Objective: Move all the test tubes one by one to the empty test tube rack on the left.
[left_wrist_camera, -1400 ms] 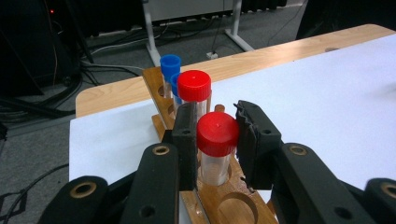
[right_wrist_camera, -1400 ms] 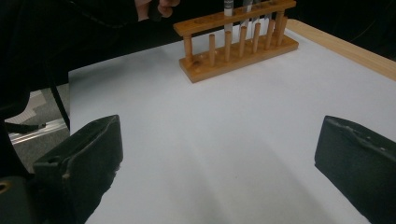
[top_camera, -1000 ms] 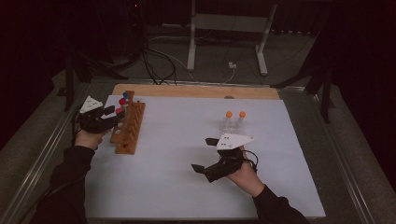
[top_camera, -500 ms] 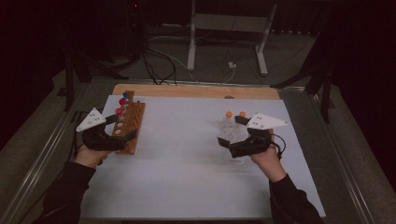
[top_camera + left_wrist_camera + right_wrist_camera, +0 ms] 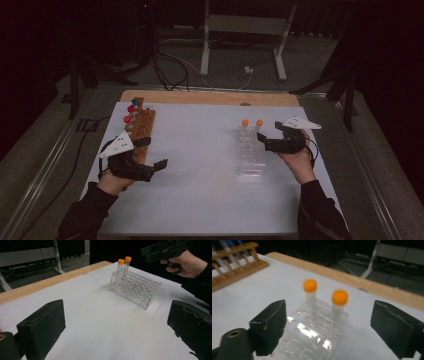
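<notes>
Orange-capped tubes, clear rack

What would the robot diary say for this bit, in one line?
left gripper: open, empty | right gripper: open, beside clear rack | orange-capped tubes: two, upright in rack

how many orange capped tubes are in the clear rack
2. Both stand side by side in the far end row of the clear rack: the left tube and the right tube, near the right gripper. The other slots look empty.

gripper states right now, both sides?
Left gripper: open, holding nothing, beside the wooden rack.
Right gripper: open, holding nothing, next to the clear rack with two orange-capped tubes.
</notes>
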